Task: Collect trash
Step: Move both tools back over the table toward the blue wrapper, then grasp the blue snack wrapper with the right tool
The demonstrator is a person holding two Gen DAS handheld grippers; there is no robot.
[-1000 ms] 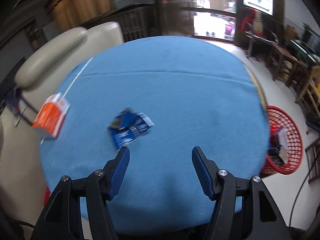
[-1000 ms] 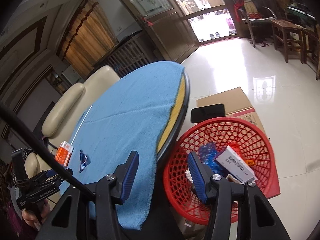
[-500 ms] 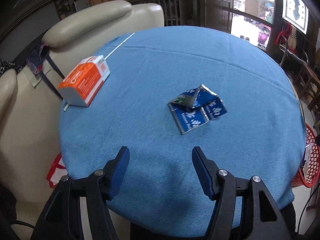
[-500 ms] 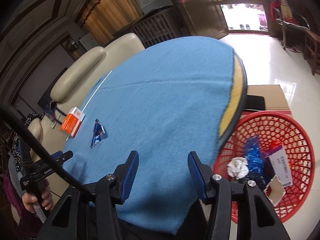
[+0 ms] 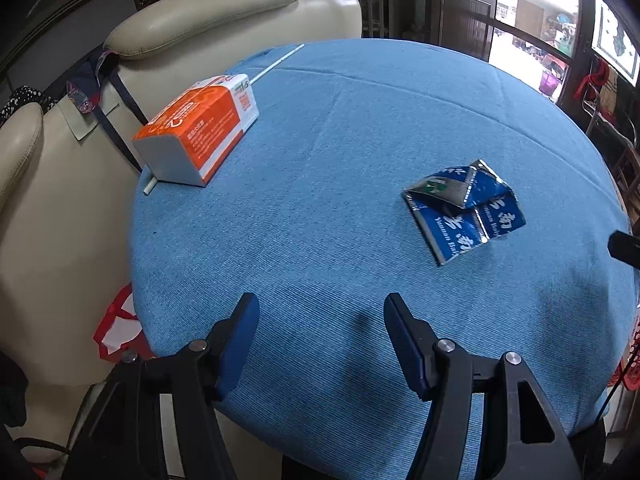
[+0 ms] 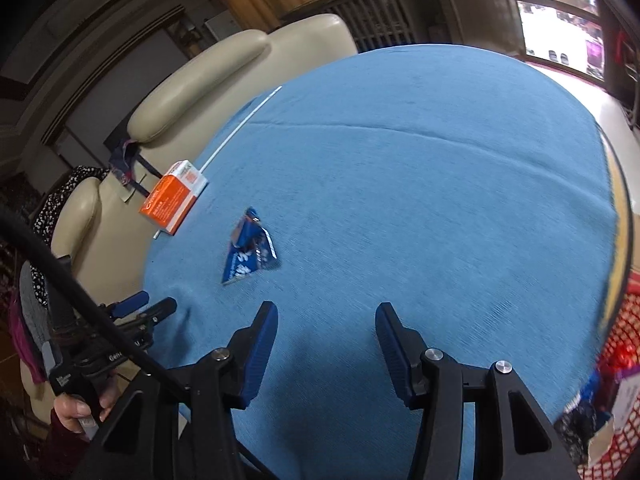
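An orange and white carton [image 5: 200, 128] [image 6: 173, 201] lies at the left edge of the round table under a blue cloth [image 5: 360, 140] [image 6: 420, 184]. A crumpled blue foil wrapper [image 5: 464, 208] [image 6: 250, 248] lies nearer the middle. My left gripper [image 5: 320, 320] hovers open over the near edge, with the wrapper ahead to its right and the carton ahead to its left. Open too, my right gripper [image 6: 326, 322] has only bare cloth between its fingers; the wrapper lies ahead to its left. The left gripper [image 6: 138, 308] also shows at the table's left edge in the right wrist view.
A thin white stick [image 5: 276, 65] [image 6: 240, 130] runs from under the carton toward the far edge. Cream leather chairs [image 5: 180, 40] [image 6: 224, 76] stand behind the table on the left. A red mesh basket [image 6: 616, 360] holding rubbish stands on the floor at the right.
Both grippers swung left over the table. The carton and wrapper grew larger and shifted right in the left wrist view. The basket slid from centre to the right edge of the right wrist view.
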